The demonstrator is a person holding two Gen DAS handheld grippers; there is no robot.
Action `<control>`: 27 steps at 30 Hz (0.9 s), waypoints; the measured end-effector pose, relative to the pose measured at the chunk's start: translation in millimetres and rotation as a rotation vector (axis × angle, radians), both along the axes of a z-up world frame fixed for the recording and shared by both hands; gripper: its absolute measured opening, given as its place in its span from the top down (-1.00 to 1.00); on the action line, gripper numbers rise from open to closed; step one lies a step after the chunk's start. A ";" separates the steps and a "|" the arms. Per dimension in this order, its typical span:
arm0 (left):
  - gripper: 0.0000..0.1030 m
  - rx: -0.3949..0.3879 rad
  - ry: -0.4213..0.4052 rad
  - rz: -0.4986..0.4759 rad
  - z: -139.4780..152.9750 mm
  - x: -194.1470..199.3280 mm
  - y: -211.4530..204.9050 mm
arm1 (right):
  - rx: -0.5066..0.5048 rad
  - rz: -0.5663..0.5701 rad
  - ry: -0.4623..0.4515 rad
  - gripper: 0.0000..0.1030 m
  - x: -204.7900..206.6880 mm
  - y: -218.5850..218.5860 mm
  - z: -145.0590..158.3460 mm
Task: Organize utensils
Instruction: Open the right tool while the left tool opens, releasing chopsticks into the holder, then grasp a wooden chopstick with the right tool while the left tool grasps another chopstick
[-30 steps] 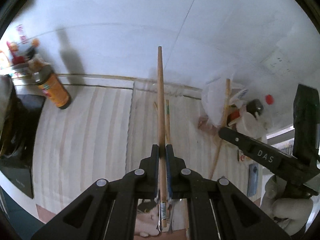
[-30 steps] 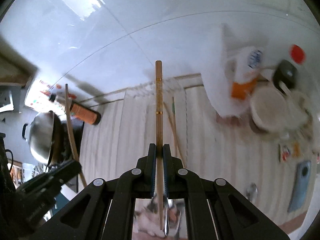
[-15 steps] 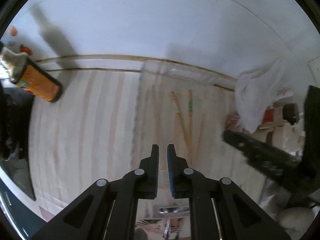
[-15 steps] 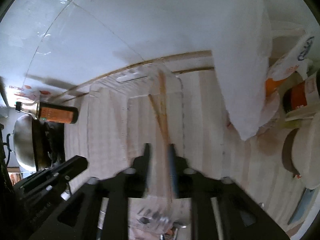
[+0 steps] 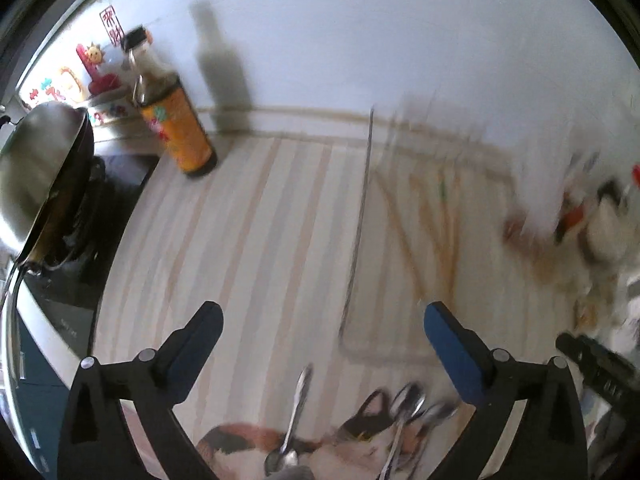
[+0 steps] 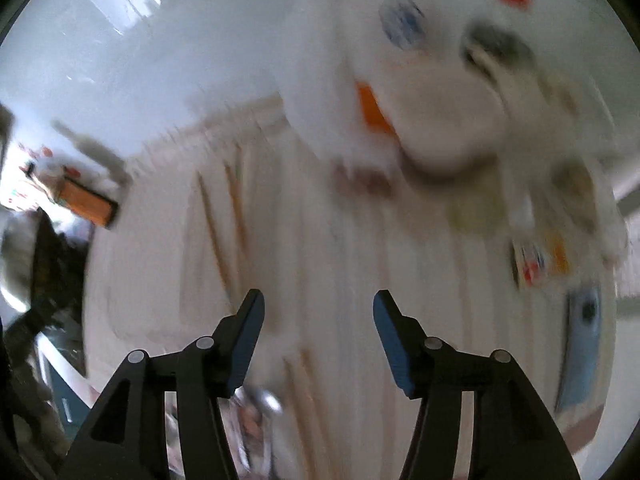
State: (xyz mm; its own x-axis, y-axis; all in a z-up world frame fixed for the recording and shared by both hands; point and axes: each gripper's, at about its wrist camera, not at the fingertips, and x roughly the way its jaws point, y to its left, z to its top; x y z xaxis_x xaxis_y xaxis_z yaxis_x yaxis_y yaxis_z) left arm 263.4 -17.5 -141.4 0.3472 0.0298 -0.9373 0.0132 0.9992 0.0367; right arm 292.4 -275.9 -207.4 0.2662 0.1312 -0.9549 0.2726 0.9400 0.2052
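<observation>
My left gripper (image 5: pixel 320 320) is open and empty above the striped counter. Ahead of it to the right, several wooden chopsticks (image 5: pixel 436 216) lie in a clear tray (image 5: pixel 360 208). Metal spoons (image 5: pixel 294 404) lie on a patterned cloth just below the left gripper. My right gripper (image 6: pixel 318 308) is open and empty. The right wrist view is blurred; chopsticks (image 6: pixel 216 232) lie in the tray ahead to the left, more chopsticks (image 6: pixel 304 380) and a spoon (image 6: pixel 260 400) lie near the fingers.
A sauce bottle (image 5: pixel 176 128) stands at the back left beside a wok (image 5: pixel 36 168) on a stove. A white plastic bag (image 6: pixel 320 80), jars and packets (image 6: pixel 536 256) crowd the right side. The white wall runs along the back.
Both grippers held a chopstick a second ago. Both have let go and opened wide; the chopsticks now lie in the tray. Both grippers have pulled back toward the spoons.
</observation>
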 end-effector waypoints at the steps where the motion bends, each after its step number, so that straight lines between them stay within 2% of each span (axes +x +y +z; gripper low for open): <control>1: -1.00 0.026 0.014 -0.017 -9.3 -10.0 -2.7 | 0.017 0.002 0.030 -0.14 -9.9 1.5 -11.3; 2: -1.00 0.041 0.022 -0.024 -13.9 -14.4 -4.8 | 0.036 0.012 0.084 -0.13 -23.7 6.6 -30.6; 5: -1.00 0.110 0.055 -0.045 -35.6 -38.6 -11.4 | 0.049 0.042 0.157 0.11 -48.0 21.9 -63.7; 9: -1.00 0.123 0.112 -0.064 -55.4 -64.6 -18.9 | 0.032 0.079 0.212 0.28 -70.3 37.9 -94.5; 10: -1.00 0.122 0.126 -0.078 -60.0 -71.8 -23.5 | 0.008 0.085 0.189 0.36 -73.8 40.0 -92.6; 12: -1.00 0.128 0.141 -0.125 -65.5 -86.1 -37.3 | -0.022 0.096 0.191 0.80 -82.1 40.6 -94.6; 13: -0.99 0.129 0.144 -0.143 -67.1 -92.1 -44.9 | -0.022 0.068 0.189 0.91 -88.1 35.0 -94.3; 18: -0.94 0.059 0.217 -0.252 -77.8 -120.2 -91.8 | -0.033 -0.079 0.194 1.00 -122.2 -7.6 -91.3; 19: -0.88 0.031 0.251 -0.276 -83.1 -125.6 -103.8 | -0.030 -0.097 0.197 1.00 -129.4 -14.8 -91.8; 22: -0.49 -0.041 0.348 -0.326 -101.1 -135.4 -132.2 | -0.015 -0.147 0.222 1.00 -151.7 -35.8 -99.4; 23: -0.26 -0.052 0.373 -0.334 -107.3 -137.2 -138.8 | -0.011 -0.161 0.230 1.00 -158.1 -42.0 -102.8; 24: -0.14 -0.060 0.403 -0.342 -114.7 -138.8 -145.7 | 0.012 -0.181 0.226 1.00 -166.1 -48.7 -105.6; 26: 0.27 -0.065 0.449 -0.344 -128.5 -140.9 -155.1 | 0.032 -0.206 0.229 1.00 -174.5 -57.0 -108.3; 27: 0.32 -0.058 0.468 -0.343 -134.8 -141.5 -158.2 | 0.058 -0.222 0.220 1.00 -180.4 -61.7 -109.7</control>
